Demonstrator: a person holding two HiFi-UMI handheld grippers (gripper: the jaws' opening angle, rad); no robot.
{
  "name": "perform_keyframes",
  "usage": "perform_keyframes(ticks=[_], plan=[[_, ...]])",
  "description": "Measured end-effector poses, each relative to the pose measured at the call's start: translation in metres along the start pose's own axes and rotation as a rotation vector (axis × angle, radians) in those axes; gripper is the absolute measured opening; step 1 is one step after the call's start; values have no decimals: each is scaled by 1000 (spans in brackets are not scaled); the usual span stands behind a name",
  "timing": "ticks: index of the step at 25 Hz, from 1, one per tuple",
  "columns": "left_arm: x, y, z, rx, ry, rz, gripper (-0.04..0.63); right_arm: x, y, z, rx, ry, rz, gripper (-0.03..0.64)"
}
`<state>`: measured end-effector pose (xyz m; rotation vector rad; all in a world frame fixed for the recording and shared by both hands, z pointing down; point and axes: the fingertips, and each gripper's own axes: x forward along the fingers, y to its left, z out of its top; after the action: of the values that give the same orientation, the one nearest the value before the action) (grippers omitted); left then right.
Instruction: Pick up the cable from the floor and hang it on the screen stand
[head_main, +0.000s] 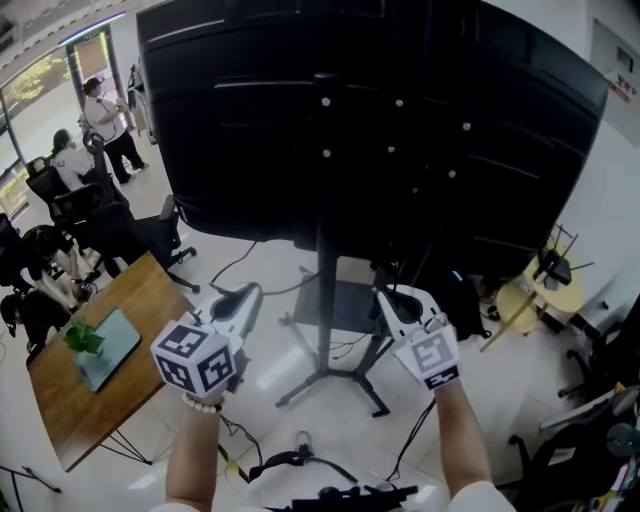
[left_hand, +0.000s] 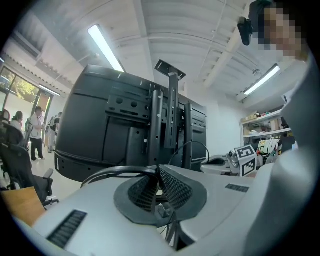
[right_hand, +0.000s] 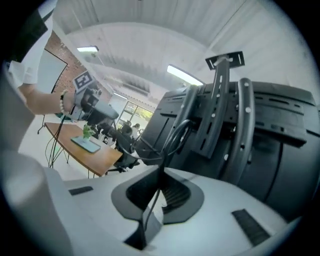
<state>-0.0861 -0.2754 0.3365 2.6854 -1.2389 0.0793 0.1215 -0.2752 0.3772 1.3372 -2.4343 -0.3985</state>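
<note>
carry step in hand: left gripper (head_main: 243, 298) and right gripper (head_main: 393, 303) both pinch the cable (left_hand: 112, 171) before the screen stand (head_main: 322, 290); next, judged, drape it over the bracket.

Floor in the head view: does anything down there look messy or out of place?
Yes. Loose black cables lie tangled on the white floor near the screen stand. They look untidy and easy to trip on.

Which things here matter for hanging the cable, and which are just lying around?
Job: cable, pinched in left gripper and right gripper; screen stand.
Lying about: wooden table, plant, office chairs.
</note>
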Motion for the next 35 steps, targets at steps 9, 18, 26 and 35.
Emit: perform_keyframes(ticks=[9, 18, 26, 35], plan=[[-24, 11, 39, 29, -148, 97, 12, 5, -51, 127, -86, -200, -29, 20], [-11, 25, 69, 88, -163, 130, 12, 47, -93, 226, -82, -281, -42, 20], [23, 24, 128, 190, -174, 127, 14, 79, -126, 291, 21, -306, -43, 20], [39, 44, 162, 196, -208, 142, 14, 110, -165, 279, 209, -214, -68, 20]])
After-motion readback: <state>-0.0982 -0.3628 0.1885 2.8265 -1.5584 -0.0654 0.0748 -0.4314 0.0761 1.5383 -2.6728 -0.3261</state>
